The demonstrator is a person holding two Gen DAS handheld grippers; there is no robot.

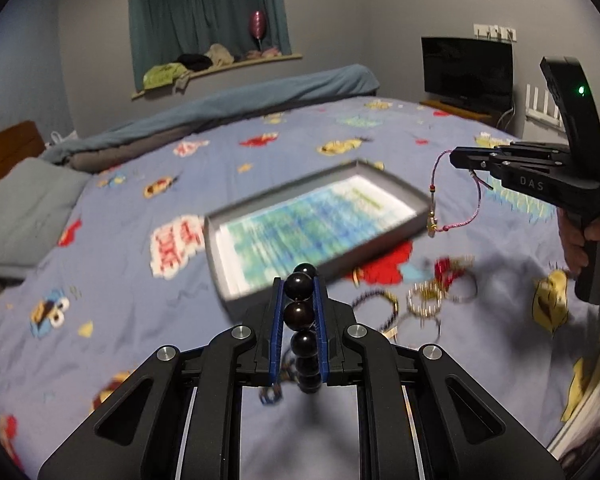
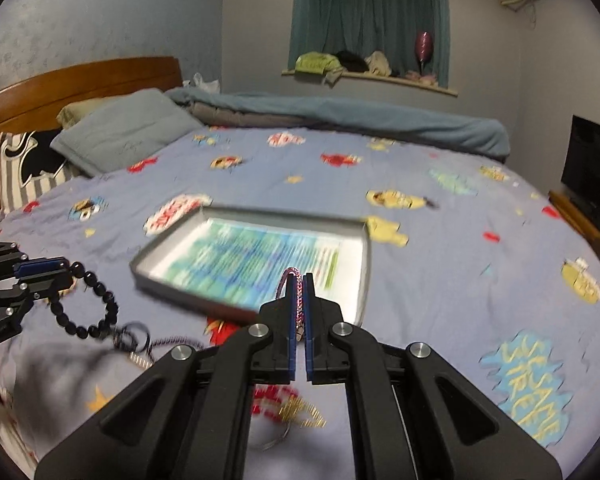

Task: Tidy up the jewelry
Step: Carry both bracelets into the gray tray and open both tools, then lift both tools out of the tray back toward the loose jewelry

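Note:
My left gripper (image 1: 300, 280) is shut on a black bead bracelet (image 1: 302, 312), whose dark round beads run between the blue pads; from the right wrist view the bracelet (image 2: 86, 300) dangles as a loop from that gripper (image 2: 66, 270). My right gripper (image 2: 299, 280) is shut on a thin pink cord bracelet (image 2: 296, 300); in the left wrist view the cord (image 1: 456, 204) hangs in a loop from the right gripper (image 1: 454, 158), over the tray's right corner. A shallow grey tray (image 1: 396, 178) with a printed blue-green sheet lies on the bed ahead of both grippers.
More jewelry lies on the bedspread near the tray: gold and red bangles (image 1: 440, 284), a dark twisted bracelet (image 2: 132, 338), red and gold pieces (image 2: 288, 404). A pillow (image 2: 124, 132), rolled blanket (image 2: 340, 116) and headboard (image 2: 80, 80) stand behind. A television (image 1: 466, 70) is at right.

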